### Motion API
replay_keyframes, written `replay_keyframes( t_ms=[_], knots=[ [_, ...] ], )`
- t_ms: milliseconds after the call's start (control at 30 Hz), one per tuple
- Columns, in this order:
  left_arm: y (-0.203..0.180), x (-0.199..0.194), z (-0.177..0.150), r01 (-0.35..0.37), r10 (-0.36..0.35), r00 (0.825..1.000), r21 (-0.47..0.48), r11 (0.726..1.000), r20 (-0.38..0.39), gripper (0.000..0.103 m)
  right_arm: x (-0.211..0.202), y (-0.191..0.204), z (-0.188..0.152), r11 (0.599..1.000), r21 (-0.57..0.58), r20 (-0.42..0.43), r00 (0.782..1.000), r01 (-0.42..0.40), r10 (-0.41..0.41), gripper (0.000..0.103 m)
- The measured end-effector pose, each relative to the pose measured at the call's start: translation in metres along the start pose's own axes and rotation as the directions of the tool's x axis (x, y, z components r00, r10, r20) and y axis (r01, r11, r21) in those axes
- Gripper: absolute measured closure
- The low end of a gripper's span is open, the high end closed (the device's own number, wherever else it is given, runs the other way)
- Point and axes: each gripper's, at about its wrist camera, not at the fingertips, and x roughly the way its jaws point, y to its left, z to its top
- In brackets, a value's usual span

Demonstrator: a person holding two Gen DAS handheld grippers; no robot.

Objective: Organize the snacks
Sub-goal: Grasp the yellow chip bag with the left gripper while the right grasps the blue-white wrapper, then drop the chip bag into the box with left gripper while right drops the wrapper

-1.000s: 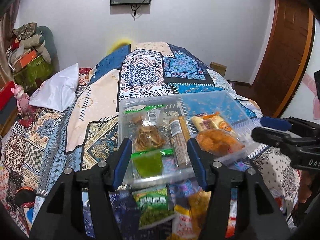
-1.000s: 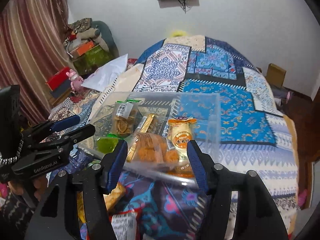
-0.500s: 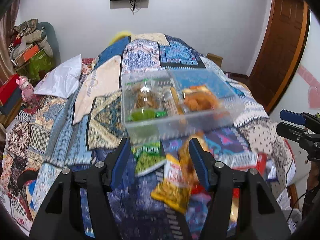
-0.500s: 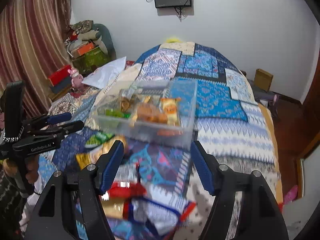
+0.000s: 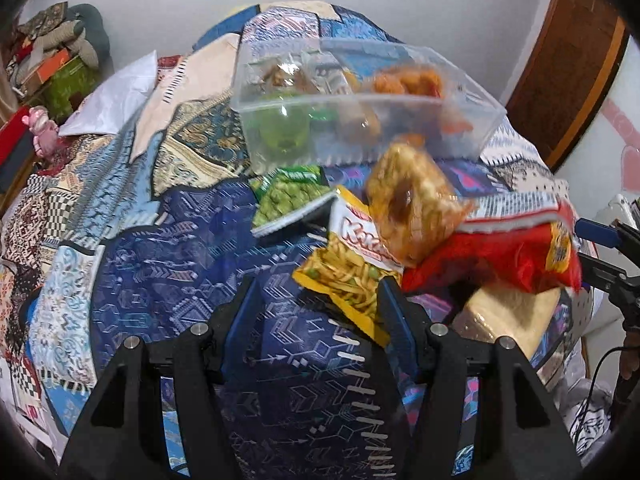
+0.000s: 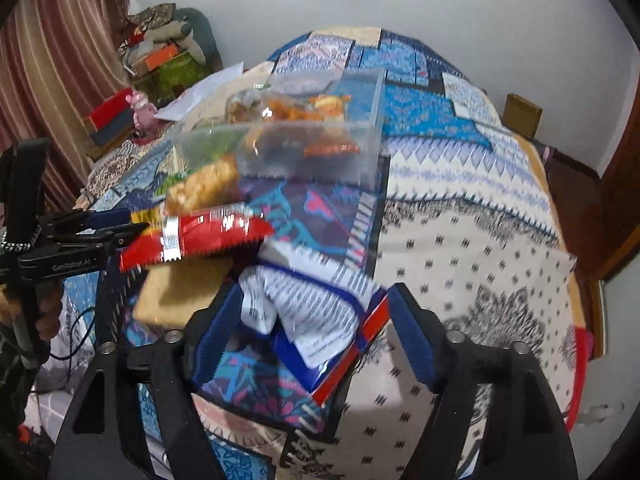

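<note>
We hold both grippers low over the near end of the bed (image 5: 132,240), and neither has anything in it. Our left gripper (image 5: 320,316) has its fingers spread wide and empty, with the corner of the yellow noodle-snack packet (image 5: 352,276) lying between the tips, touching the right one as far as we can tell. Our right gripper (image 6: 304,320) is just as wide open and bare, and the white-and-blue packet (image 6: 308,312) sits on the cover between its fingers, ungripped.

The clear plastic box (image 5: 360,112) stands farther up the bed, in the middle, and already holds several snacks: something green at its near left, orange pieces toward the right, a clear bag of brownish bits behind. We judge it to be the place where everything goes, which is why the loose packets are heaped just in front of it.

That heap lies between us and the box. A green pea packet (image 5: 288,196) lies nearest the box wall, a clear bag of golden crackers (image 5: 412,208) rests on top of the yellow packet, a red packet (image 5: 496,256) lies to the right, and a pale flat packet (image 5: 508,320) sits under it. These are not yet sorted, so we judge the task partly done. We keep the fingers wide so that either hand can close on the packet lying in front of it.
</note>
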Motion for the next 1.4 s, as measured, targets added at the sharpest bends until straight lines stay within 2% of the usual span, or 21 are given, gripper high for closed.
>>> replay_keyframes(
  t_ms=[133, 267, 400, 433, 500, 633, 700, 767, 1033, 1200, 1400],
  knots=[
    [-0.005, 0.006, 0.003, 0.000, 0.000, 1.000, -0.001, 1.000, 0.013, 0.043, 0.010, -0.002, -0.002, 1.000, 0.024, -0.024, 1.000, -0.007, 0.008, 0.024],
    [-0.012, 0.016, 0.010, 0.008, -0.008, 1.000, 0.005, 1.000, 0.012, 0.043, 0.020, -0.009, 0.000, 0.996, 0.083, -0.038, 0.999, -0.031, 0.035, 0.019],
    [-0.015, 0.027, 0.012, 0.008, -0.008, 1.000, 0.002, 1.000, 0.012, 0.043, 0.028, -0.015, -0.004, 0.990, 0.134, -0.041, 0.998, -0.037, 0.042, 0.004],
    [-0.015, 0.028, 0.012, 0.013, -0.013, 1.000, -0.005, 1.000, 0.020, 0.045, 0.030, -0.017, -0.005, 0.988, 0.145, -0.042, 0.998, -0.046, 0.053, 0.004],
    [-0.016, 0.029, 0.011, 0.033, -0.033, 0.999, -0.002, 0.999, 0.034, 0.057, 0.032, -0.022, -0.007, 0.982, 0.172, -0.047, 0.995, -0.074, 0.084, 0.004],
    [-0.023, 0.026, 0.008, 0.036, -0.037, 0.998, 0.030, 0.999, 0.056, 0.067, 0.030, -0.023, -0.008, 0.979, 0.183, -0.040, 0.994, -0.094, 0.103, 0.005],
    [-0.024, 0.023, 0.007, 0.030, -0.032, 0.998, 0.037, 0.999, 0.062, 0.070, 0.028, -0.021, -0.008, 0.979, 0.173, -0.033, 0.993, -0.110, 0.117, 0.019],
    [-0.024, 0.017, 0.004, 0.025, -0.027, 0.997, 0.037, 0.999, 0.068, 0.072, 0.023, -0.018, -0.007, 0.980, 0.163, -0.024, 0.993, -0.109, 0.115, 0.027],
    [-0.012, -0.014, -0.002, 0.003, -0.006, 0.994, 0.026, 1.000, 0.109, 0.081, 0.011, -0.012, -0.006, 0.989, 0.125, 0.006, 0.997, -0.082, 0.082, 0.046],
    [-0.009, -0.033, -0.004, 0.004, -0.007, 0.990, 0.017, 1.000, 0.143, 0.083, 0.006, -0.012, -0.005, 0.990, 0.124, 0.018, 0.998, -0.059, 0.057, 0.054],
    [-0.007, -0.054, 0.003, 0.010, -0.012, 0.980, 0.007, 1.000, 0.198, 0.084, -0.005, -0.020, -0.004, 0.989, 0.146, 0.040, 0.999, -0.035, 0.030, 0.055]
  ],
)
